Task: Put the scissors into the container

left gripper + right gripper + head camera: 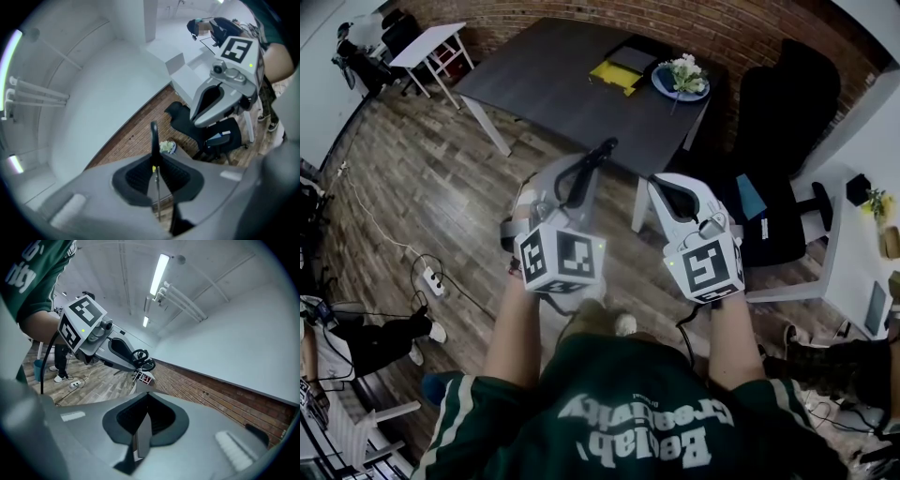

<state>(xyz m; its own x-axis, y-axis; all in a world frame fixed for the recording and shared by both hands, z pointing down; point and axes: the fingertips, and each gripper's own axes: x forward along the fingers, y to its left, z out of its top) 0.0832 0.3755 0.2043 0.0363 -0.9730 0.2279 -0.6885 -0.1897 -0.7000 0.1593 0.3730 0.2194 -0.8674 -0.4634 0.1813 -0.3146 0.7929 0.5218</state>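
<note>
A person in a green shirt (628, 412) is holding both grippers out in front, side by side. The left gripper (155, 165) is gripping the scissors (153, 137). Its jaws are standing only slightly apart, pressing on the thin metal blade that is showing edge-on between the pads. The black handle is sticking up past the tips (in the right gripper view the handle loops are showing as two dark rings at that gripper's end). The right gripper (146, 403) is carrying nothing, and its jaws are lying closed together with only a narrow seam between them.

Below the hands, a wood-plank floor (441, 187) is stretching away, with a white power strip (433, 279) and its cable lying off to the left.

Farther on, a dark grey table (553, 84) on white legs is standing well apart from the scissors. Along its far side are sitting a flat yellow item (615, 75), a dark tray-like thing (633, 58) just behind it, and a blue plate (675, 94) holding pale flowers (684, 70). I cannot tell which of these is the container.

A black office chair (783, 112) is standing to the right of the table, and a red brick wall (741, 28) is running behind everything.
</note>
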